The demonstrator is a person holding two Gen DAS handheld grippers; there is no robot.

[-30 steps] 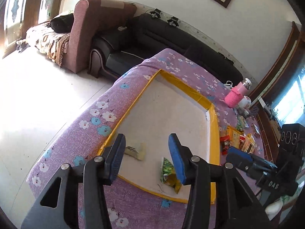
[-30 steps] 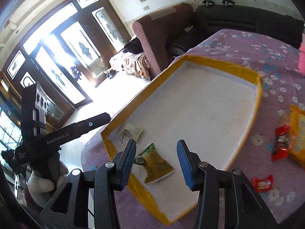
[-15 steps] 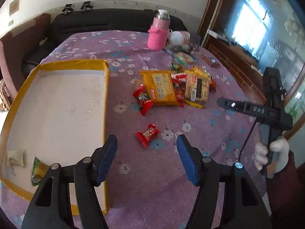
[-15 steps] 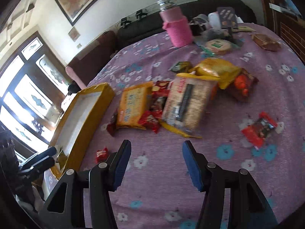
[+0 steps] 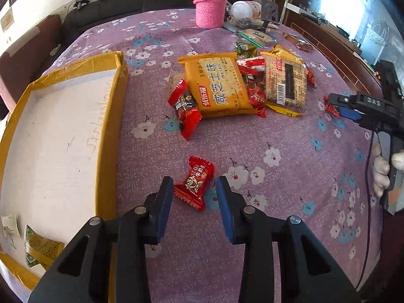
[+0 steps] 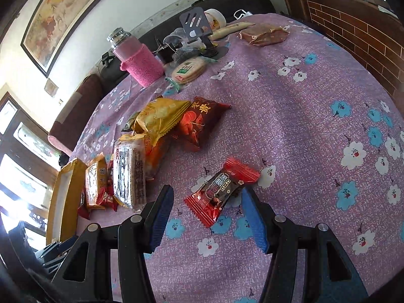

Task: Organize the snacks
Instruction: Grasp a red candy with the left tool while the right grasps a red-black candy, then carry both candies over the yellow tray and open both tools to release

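Snacks lie scattered on a surface (image 5: pixel 277 136) covered by a purple cloth printed with white and blue flowers.

From the left wrist view, the left gripper (image 5: pixel 194 193) points down at a small red candy packet (image 5: pixel 195 185) lying flat between its blue pads. The jaws are closing around it, at a narrow gap, with the left pad at the wrapper's edge and the right pad just clear of it. To the left of this gripper sits a shallow cardboard tray (image 5: pixel 111 131) with yellow-taped walls; near its closest corner lie a green and yellow packet (image 5: pixel 41 248) and a small pale packet (image 5: pixel 10 224). Ahead of the gripper is a heap of snacks: a large orange biscuit pack (image 5: pixel 217 85), a clear-wrapped cake pack (image 5: pixel 286 84) and several red candies (image 5: pixel 186 107). Beyond the heap stands a bottle in a pink knitted sleeve (image 5: pixel 209 7).

From the right wrist view, the right gripper (image 6: pixel 207 210) hovers with its jaws about half open around a red and black candy packet (image 6: pixel 221 190) lying on the cloth. The right pad meets the wrapper's edge; the left pad is apart from it. Ahead and to its left are a dark red packet (image 6: pixel 199 123) and a gold packet (image 6: pixel 161 116). A white-gloved hand (image 5: pixel 382 173) grips the right gripper's handle.
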